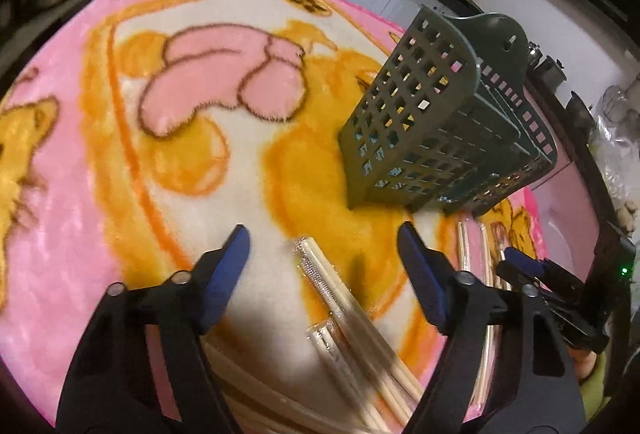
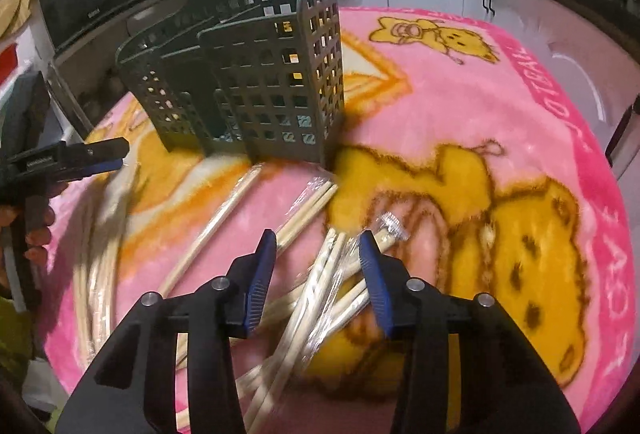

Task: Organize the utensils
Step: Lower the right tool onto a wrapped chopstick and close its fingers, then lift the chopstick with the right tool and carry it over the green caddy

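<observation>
Both the left gripper and right gripper spread their fingers wide over wrapped wooden chopsticks at lower frame; dark green perforated plastic holder stands upper centre.

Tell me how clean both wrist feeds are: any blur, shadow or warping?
Left wrist: fisheye bends the green holder, a dark shadow sits beside the wrapped chopsticks, lower edge smeared. Right wrist: chopsticks near the open right gripper streak with motion blur; blanket evenly lit.
</observation>
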`<state>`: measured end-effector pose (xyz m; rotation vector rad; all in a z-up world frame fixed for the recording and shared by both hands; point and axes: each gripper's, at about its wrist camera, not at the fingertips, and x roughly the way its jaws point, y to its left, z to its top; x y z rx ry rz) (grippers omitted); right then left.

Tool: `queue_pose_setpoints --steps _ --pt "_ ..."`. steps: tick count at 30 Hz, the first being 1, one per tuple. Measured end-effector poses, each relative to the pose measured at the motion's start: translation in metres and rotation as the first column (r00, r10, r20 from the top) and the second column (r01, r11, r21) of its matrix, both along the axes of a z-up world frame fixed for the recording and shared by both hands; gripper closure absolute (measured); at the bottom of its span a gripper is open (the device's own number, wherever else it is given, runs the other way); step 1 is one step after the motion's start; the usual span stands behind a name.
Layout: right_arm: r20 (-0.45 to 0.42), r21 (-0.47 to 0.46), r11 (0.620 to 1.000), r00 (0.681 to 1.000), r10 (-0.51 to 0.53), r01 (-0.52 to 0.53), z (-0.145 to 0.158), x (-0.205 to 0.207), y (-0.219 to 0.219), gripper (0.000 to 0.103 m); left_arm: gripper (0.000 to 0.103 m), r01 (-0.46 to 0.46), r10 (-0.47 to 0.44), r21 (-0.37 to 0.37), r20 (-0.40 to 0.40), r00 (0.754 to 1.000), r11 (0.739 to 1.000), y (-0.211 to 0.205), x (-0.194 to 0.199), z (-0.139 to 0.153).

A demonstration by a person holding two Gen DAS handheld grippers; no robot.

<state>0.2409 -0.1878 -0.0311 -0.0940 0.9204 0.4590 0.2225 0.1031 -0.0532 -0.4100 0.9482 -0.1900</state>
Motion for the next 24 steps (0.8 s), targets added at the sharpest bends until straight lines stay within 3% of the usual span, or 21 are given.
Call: queue_pose_setpoints --steps 11,16,24 --pt "-0.038 -0.076 0.997 0.999 0.02 -0.023 -0.01 0.014 0.011 0.085 0.057 0.012 -0.011 0.042 -0.028 1.0 0.999 -0.007 0.017 -0.007" --pt "-0.024 -0.076 0.996 0.999 0.033 -0.035 -0.007 0.012 0.014 0.091 0.084 0.009 -0.007 0.075 -0.035 0.999 0.997 -0.006 0.023 -0.01" --pt "0.012 0.005 0.998 0.998 0.063 -0.063 0.009 0.001 0.014 0.092 0.103 0.023 -0.021 0.084 -0.03 0.999 0.996 -0.001 0.018 -0.007"
